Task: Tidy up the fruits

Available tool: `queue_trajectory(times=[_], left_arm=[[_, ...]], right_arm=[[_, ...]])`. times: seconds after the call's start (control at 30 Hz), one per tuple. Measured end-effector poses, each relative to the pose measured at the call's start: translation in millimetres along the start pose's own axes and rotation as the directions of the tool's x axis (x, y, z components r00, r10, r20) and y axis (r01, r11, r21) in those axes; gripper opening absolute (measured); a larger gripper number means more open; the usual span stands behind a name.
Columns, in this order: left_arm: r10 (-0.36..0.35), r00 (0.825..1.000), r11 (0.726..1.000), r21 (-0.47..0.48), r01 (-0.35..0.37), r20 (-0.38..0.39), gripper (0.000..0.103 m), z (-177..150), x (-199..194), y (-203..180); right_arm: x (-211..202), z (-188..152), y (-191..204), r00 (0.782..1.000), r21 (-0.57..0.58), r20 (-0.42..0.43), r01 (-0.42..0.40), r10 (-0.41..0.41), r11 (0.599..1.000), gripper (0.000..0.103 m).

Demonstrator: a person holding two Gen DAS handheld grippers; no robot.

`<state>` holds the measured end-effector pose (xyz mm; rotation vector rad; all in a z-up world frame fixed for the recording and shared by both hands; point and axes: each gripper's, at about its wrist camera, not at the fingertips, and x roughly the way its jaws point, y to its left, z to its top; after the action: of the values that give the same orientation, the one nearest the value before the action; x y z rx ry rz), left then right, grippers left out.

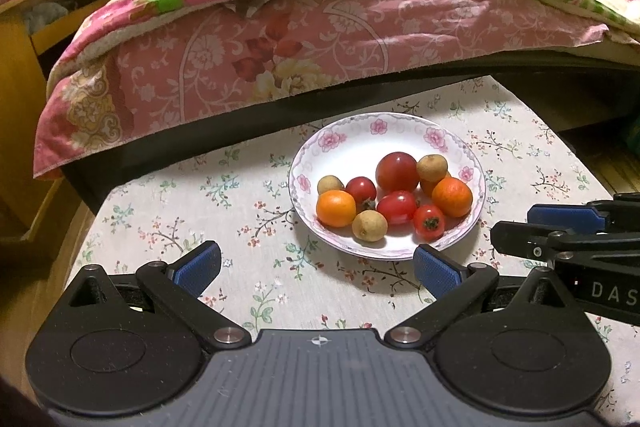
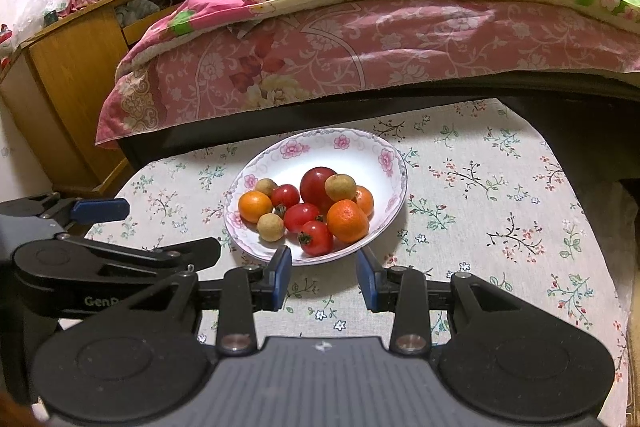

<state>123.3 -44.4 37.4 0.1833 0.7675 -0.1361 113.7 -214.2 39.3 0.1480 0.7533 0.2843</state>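
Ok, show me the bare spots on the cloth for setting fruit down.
Free cloth: right of the plate out to the table edge, left of it, and the strip before both claws. The plate is crowded with fruit.

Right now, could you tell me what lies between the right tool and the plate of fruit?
Nothing but flowered tablecloth: in the right wrist view, the open right tool sits just short of the plate rim.

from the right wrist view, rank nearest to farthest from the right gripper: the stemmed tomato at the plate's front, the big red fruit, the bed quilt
Measured from the right gripper:
1. Stemmed tomato, at the plate's near edge, just beyond the fingertips.
2. Big red fruit, farther back, mid-plate.
3. Bed quilt, behind the plate and table, farthest.
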Motion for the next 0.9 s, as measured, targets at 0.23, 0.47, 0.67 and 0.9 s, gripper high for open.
queue_trajectory(times=[0.23, 0.47, 0.67, 0.9], left_arm=[[-0.019, 1.000, 0.999, -0.038, 0.018, -0.018, 0.103, -2.6, -3.0, 2.9], [-0.017, 0.999, 0.998, -0.054, 0.016, -0.032, 0.103, -9.5, -6.6, 3.0], [-0.029, 0.998, 0.997, -0.072, 0.025, -0.048, 0.103, -15.6, -10.0, 5.4], [-0.032, 0.998, 0.997, -0.072, 0.028, -0.052, 0.103, -21.0, -16.4, 4.8]], right_arm=[[-3.4, -1.7, 0.5, 1.000, 0.015, 0.004, -0.003, 0.003, 1.000, 0.030], [-7.3, -7.2, 3.4, 1.000, 0.022, -0.001, -0.004, 0.004, 1.000, 0.030], [-11.6, -12.0, 6.9, 1.000, 0.028, -0.006, -0.008, 0.008, 1.000, 0.030], [-19.6, -16.7, 10.9, 1.000, 0.028, 0.000, -0.003, 0.003, 1.000, 0.030]])
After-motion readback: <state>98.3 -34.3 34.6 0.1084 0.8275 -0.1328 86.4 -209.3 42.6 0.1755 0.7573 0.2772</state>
